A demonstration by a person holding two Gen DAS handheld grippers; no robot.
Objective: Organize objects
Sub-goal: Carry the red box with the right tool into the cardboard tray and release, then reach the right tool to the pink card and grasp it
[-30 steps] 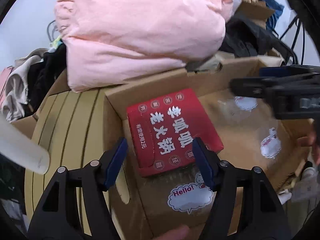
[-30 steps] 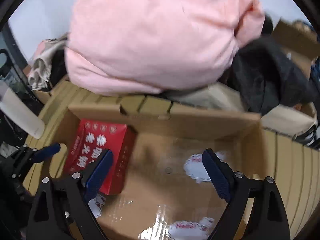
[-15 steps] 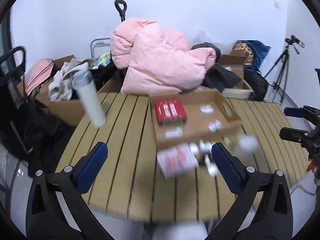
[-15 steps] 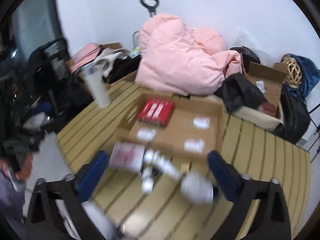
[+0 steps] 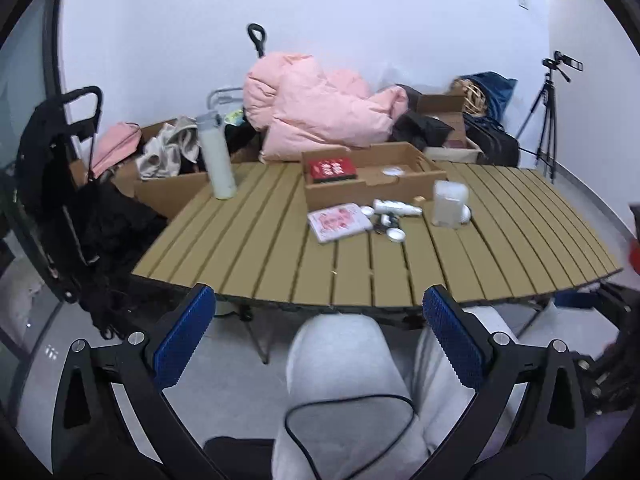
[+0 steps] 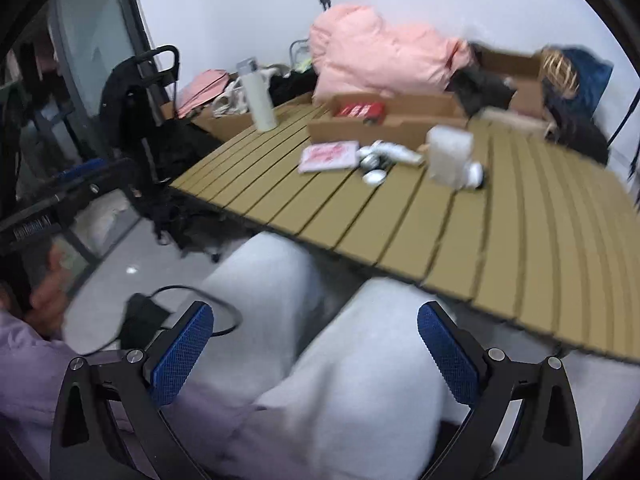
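A cardboard box (image 5: 412,160) (image 6: 400,128) stands at the far side of the slatted table (image 5: 280,252) (image 6: 520,240) with a red box (image 5: 331,169) (image 6: 360,110) inside. In front of it lie a pink packet (image 5: 340,222) (image 6: 329,155), a white tube (image 5: 396,207), small white jars (image 5: 395,234) (image 6: 374,176) and a frosted container (image 5: 450,203) (image 6: 449,156). My left gripper (image 5: 319,338) and right gripper (image 6: 314,354) are open and empty, held off the near edge above the person's lap.
A white bottle (image 5: 216,156) (image 6: 259,96) stands at the table's left. A pink quilt (image 5: 320,108) (image 6: 376,56), boxes and bags pile up behind. A black cart (image 5: 60,184) is on the left, a tripod (image 5: 548,112) on the right.
Both grippers have pulled far back from the cardboard box to beyond the table's near edge. The red box stays in the cardboard box.
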